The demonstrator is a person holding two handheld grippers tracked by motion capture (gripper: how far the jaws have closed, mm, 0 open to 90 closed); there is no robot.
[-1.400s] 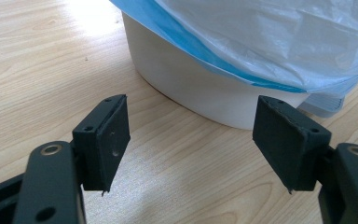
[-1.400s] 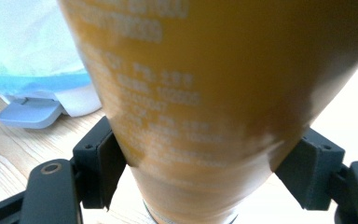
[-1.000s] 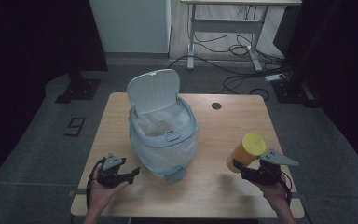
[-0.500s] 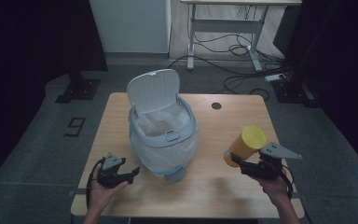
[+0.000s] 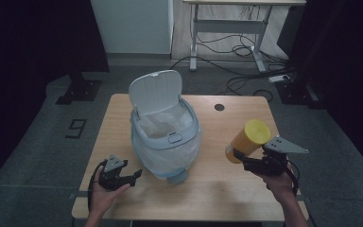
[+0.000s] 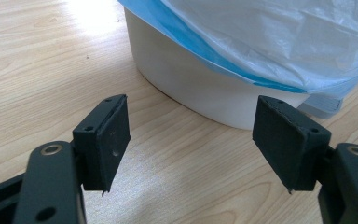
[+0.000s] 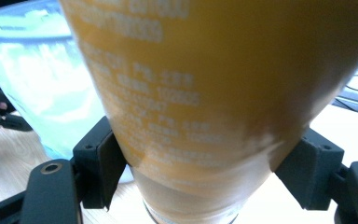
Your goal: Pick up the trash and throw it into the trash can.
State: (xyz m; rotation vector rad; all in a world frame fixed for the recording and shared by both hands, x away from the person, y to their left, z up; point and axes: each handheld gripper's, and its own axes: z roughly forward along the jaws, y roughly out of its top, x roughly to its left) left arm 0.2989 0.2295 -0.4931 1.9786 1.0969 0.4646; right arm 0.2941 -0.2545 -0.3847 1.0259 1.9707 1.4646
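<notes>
Over the near right part of the wooden table point(image 5: 217, 184), my right gripper point(image 5: 238, 155) squeezes a tall yellow plastic can point(image 5: 247, 140). The can leans, top up and far. A white bin with a blue bag point(image 5: 166, 137), lid open, sits to its left. My left gripper point(image 5: 134, 175) rests wide open, holding nothing.

1. Your left gripper point(image 5: 134, 176) rests low in your left hand point(image 5: 103, 196), jaws spread wide with nothing between them.
2. Your right gripper point(image 5: 238, 156) is raised in your right hand point(image 5: 278, 182), jaws clamped, tips pointing left and slightly upward.
</notes>
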